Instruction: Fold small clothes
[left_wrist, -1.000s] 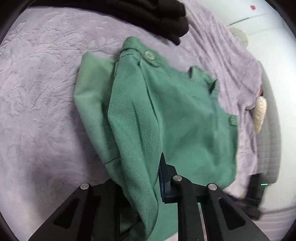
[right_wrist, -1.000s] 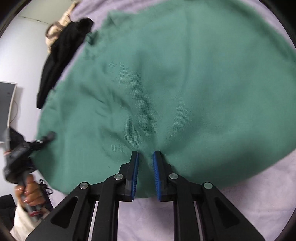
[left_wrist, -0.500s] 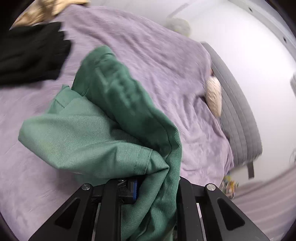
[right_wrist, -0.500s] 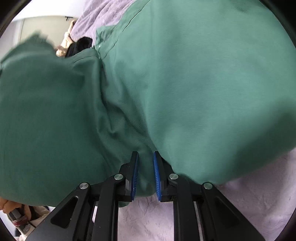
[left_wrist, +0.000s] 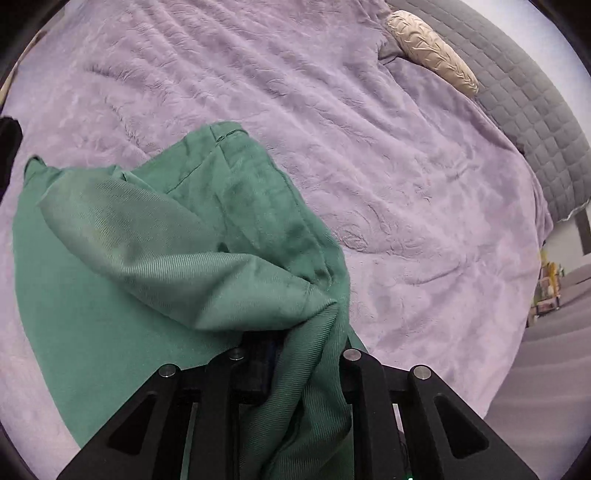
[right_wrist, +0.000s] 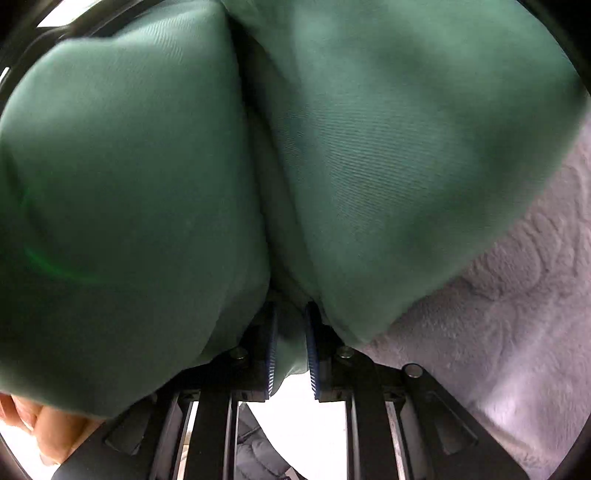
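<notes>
On a lilac bedspread (left_wrist: 388, 155), a green garment (left_wrist: 122, 266) lies half-lifted, its bunched edge pinched in the left gripper (left_wrist: 295, 354); the right gripper (right_wrist: 290, 332) clamps another fold.

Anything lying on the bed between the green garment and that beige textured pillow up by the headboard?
Nothing: in the left wrist view only bare lavender plush blanket stretches between the green twill garment and the beige textured pillow.

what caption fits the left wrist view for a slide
Left gripper shut on green twill garment, lifting it above lilac plush blanket.
</notes>
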